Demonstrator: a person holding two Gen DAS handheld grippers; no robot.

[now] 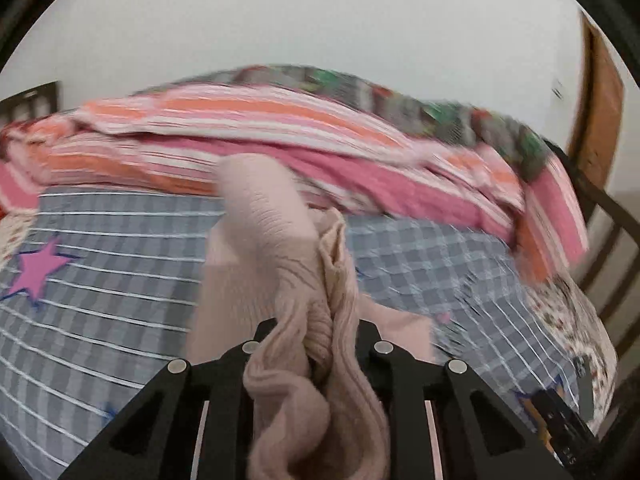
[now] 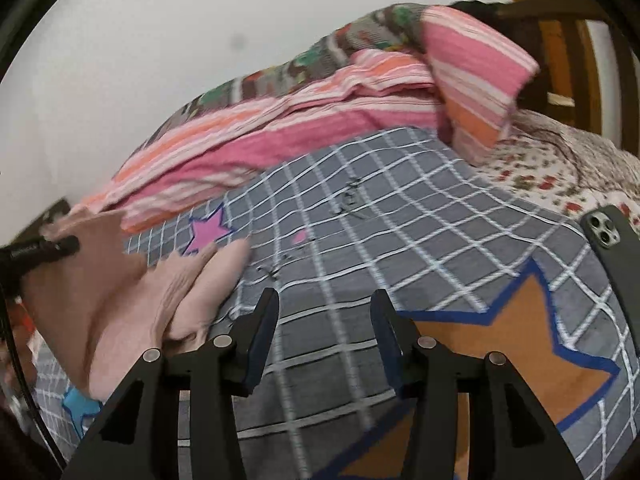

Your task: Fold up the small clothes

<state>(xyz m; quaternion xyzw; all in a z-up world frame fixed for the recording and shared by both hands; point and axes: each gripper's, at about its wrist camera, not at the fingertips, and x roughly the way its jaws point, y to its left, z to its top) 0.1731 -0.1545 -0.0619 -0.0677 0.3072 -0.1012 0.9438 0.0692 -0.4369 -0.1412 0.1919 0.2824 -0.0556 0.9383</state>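
Pink knit garment (image 1: 316,320) bunched between left gripper (image 1: 316,330) jaws.

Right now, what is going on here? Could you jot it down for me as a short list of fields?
Place: a bed with a grey checked sheet printed with stars
Garment: a pale pink ribbed knit garment, bunched up
Left gripper: clamped on the pink garment, lifting part of it off the sheet
Right gripper: open, nothing between its fingers, above the sheet
Behind: a pink and orange striped blanket, piled along the wall
Also on the bed: a phone at the right edge
Folding: not yet done, garment is crumpled
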